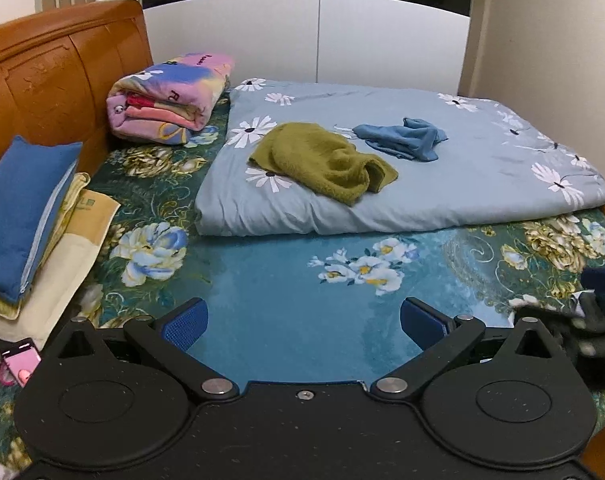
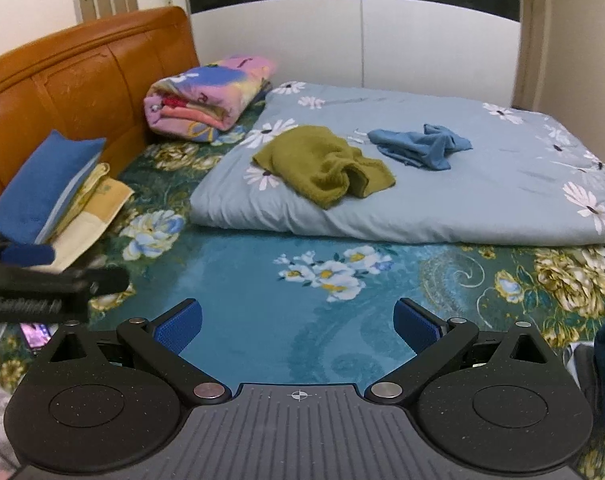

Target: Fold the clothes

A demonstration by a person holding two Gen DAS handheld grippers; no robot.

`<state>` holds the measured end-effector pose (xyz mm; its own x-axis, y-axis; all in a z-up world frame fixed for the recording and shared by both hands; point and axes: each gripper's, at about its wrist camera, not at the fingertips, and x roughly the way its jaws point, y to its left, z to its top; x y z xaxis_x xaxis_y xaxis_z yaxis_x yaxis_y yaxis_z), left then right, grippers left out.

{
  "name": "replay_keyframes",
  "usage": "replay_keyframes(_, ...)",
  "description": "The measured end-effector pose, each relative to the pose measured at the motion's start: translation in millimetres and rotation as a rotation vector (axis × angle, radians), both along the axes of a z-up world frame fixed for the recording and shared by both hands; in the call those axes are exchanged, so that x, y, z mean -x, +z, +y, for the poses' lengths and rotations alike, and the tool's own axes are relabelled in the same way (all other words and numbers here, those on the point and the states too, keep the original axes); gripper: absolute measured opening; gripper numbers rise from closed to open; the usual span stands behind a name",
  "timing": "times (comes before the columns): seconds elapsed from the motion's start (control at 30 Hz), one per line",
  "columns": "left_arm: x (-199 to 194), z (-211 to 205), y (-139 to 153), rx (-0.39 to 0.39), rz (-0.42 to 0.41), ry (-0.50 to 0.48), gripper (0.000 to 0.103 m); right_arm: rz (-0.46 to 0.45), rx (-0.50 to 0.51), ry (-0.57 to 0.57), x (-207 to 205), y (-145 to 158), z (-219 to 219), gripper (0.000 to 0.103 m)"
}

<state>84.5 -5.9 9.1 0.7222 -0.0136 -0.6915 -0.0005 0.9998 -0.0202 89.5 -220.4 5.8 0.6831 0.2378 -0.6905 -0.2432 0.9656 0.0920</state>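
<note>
A crumpled olive-green garment (image 1: 322,162) (image 2: 326,164) lies on the folded light-blue daisy quilt (image 1: 482,184) (image 2: 502,200). A crumpled blue garment (image 1: 402,138) (image 2: 422,144) lies just right of it on the same quilt. My left gripper (image 1: 304,326) is open and empty, low over the teal floral bedsheet, well short of the clothes. My right gripper (image 2: 298,326) is open and empty too, at about the same distance. The right gripper's body (image 1: 594,320) shows blurred at the right edge of the left wrist view; the left gripper's body (image 2: 42,284) shows blurred at the left of the right wrist view.
An orange wooden headboard (image 1: 54,80) runs along the left. A folded pink-and-purple blanket (image 1: 170,96) lies near it. A blue pillow (image 1: 22,212) rests on cream pillows at the left. A phone (image 2: 34,334) lies on the sheet. White wardrobe doors (image 1: 322,36) stand behind the bed.
</note>
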Motion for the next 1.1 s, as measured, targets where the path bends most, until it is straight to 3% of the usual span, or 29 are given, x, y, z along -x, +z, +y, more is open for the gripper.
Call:
replay_keyframes(0.17,7,10,-4,-0.010,0.025,-0.084,0.102,0.008,0.003,-0.098,14,1,9,0.103)
replay_keyframes(0.37,8,17,-5,-0.017,0.033,-0.106,0.102,0.014,0.012,-0.144,24,1,15,0.103)
replay_keyframes(0.7,1,9,-4,-0.013,0.040,-0.074,0.102,0.009,0.033,-0.127,21,2,12,0.103)
replay_keyframes(1.1,-5,-26,-4,-0.032,0.041,-0.042,0.102,0.031,0.025,-0.095,5,-3,-22,0.103)
